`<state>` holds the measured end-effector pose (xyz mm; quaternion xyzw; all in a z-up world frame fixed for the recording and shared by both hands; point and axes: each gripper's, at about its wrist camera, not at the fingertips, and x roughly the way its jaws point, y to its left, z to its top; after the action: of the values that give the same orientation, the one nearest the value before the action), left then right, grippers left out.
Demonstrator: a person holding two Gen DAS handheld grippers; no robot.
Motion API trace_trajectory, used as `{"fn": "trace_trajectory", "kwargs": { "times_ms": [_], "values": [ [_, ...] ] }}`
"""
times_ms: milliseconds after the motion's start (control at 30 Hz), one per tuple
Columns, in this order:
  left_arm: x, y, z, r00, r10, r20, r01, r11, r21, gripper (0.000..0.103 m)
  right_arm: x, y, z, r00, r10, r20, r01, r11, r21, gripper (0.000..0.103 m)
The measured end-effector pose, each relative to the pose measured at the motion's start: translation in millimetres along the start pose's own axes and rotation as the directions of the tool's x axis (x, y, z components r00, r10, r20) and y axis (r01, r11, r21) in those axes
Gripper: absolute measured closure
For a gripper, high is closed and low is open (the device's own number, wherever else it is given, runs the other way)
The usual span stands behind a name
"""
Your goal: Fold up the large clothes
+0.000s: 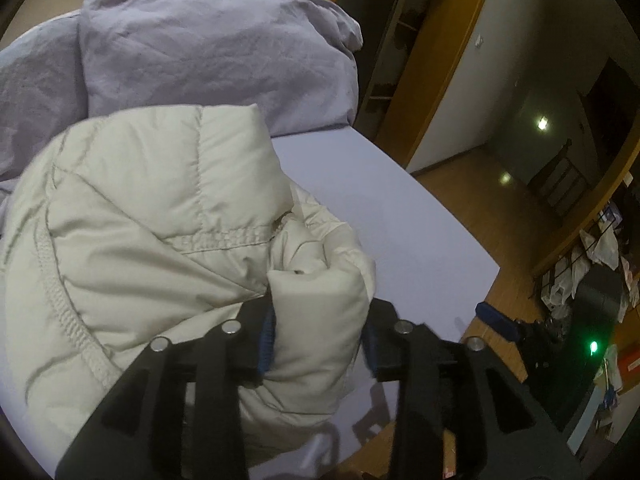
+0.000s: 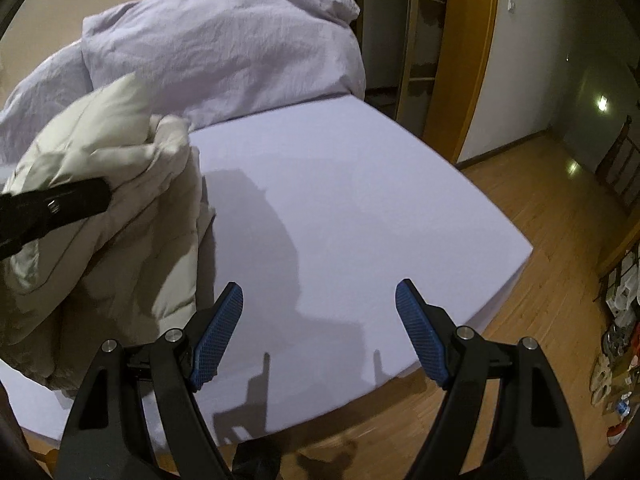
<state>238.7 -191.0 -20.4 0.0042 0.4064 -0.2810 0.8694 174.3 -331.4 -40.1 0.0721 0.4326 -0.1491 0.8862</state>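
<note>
Barely started: the left claw (image 1: pixel 318 334) grips a bunched fold of the cream puffer jacket (image 1: pixel 140 216) above the bed (image 2: pixel 360 200), right claw (image 2: pixel 319 312) wide and empty, no fold made yet.

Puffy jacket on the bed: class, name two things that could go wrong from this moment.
1. The left gripper pinches only one bulky fold of the jacket; the slick padding could slip out and the jacket drop in a heap.
2. The right gripper is open and holds nothing, so the jacket hangs bunched from one point and may land crooked on the bed, possibly near the piled duvet.
</note>
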Motion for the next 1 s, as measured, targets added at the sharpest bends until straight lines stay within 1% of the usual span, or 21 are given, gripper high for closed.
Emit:
{"fn": "trace_trajectory", "kwargs": {
  "times_ms": [33,67,100,133,233,300,333,367,467,600,700,800,867,933,1000],
  "values": [
    [-8.2,2.5,-0.3,1.0,-0.003,0.01,0.003,1.0,-0.005,0.055,-3.0,-0.1,1.7,1.0,0.003,0.007,-0.003,1.0,-0.001,0.023],
    [-16.6,4.6,-0.3,1.0,-0.006,0.024,0.006,1.0,-0.009,0.052,-5.9,-0.2,4.8,1.0,0.007,0.017,-0.007,1.0,-0.002,0.023],
    [-24.3,5.7,-1.0,0.999,-0.006,0.039,0.007,1.0,-0.013,0.044,-9.4,1.2,10.5,0.999,0.015,0.031,-0.015,1.0,-0.006,0.023],
    [-36.5,8.7,-1.0,0.998,-0.002,0.064,0.003,1.0,-0.018,0.04,-12.8,2.6,14.6,0.999,0.023,0.042,-0.022,1.0,-0.01,0.023],
    [-63.7,19.6,-0.1,0.994,0.01,0.111,-0.006,0.999,-0.04,0.036,-24.4,10.9,30.5,0.995,0.056,0.081,-0.054,0.998,-0.027,0.023],
    [-78.5,30.8,2.0,0.989,0.033,0.141,-0.025,0.998,-0.06,0.035,-31.0,20.0,43.3,0.991,0.089,0.104,-0.085,0.996,-0.039,0.023],
    [-84.7,38.3,3.6,0.986,0.06,0.155,-0.05,0.996,-0.068,0.034,-34.4,25.9,50.2,0.987,0.108,0.116,-0.104,0.994,-0.046,0.023],
    [-90.6,49.5,4.2,0.981,0.102,0.167,-0.089,0.993,-0.083,0.034,-37.4,32.5,57.0,0.984,0.131,0.124,-0.125,0.991,-0.054,0.023],
    [-99.0,82.6,3.0,0.969,0.182,0.168,-0.158,0.976,-0.147,0.034,-41.7,55.7,72.6,0.973,0.193,0.128,-0.182,0.979,-0.091,0.023],
    [-104.1,123.6,3.1,0.95,0.273,0.152,-0.237,0.946,-0.22,0.034,-37.4,91.1,87.4,0.961,0.255,0.112,-0.239,0.961,-0.137,0.023],
    [-102.6,158.5,1.5,0.932,0.338,0.132,-0.291,0.914,-0.284,0.034,-33.5,117.1,94.9,0.951,0.293,0.095,-0.276,0.948,-0.159,0.023],
    [-94.1,182.5,5.0,0.923,0.367,0.112,-0.314,0.891,-0.329,0.034,-30.7,138.4,103.3,0.943,0.321,0.088,-0.301,0.936,-0.183,0.023],
    [-83.7,197.3,4.0,0.923,0.374,0.09,-0.32,0.876,-0.362,0.034,-27.4,150.3,108.0,0.94,0.331,0.084,-0.309,0.929,-0.203,0.023],
    [-66.5,207.9,1.7,0.931,0.361,0.063,-0.308,0.865,-0.396,0.034,-22.8,157.4,110.4,0.939,0.335,0.077,-0.313,0.926,-0.213,0.023],
    [-54.5,209.6,-3.0,0.936,0.346,0.065,-0.288,0.86,-0.422,0.033,-17.0,163.7,113.1,0.939,0.338,0.067,-0.317,0.923,-0.221,0.023]
  ]
}}
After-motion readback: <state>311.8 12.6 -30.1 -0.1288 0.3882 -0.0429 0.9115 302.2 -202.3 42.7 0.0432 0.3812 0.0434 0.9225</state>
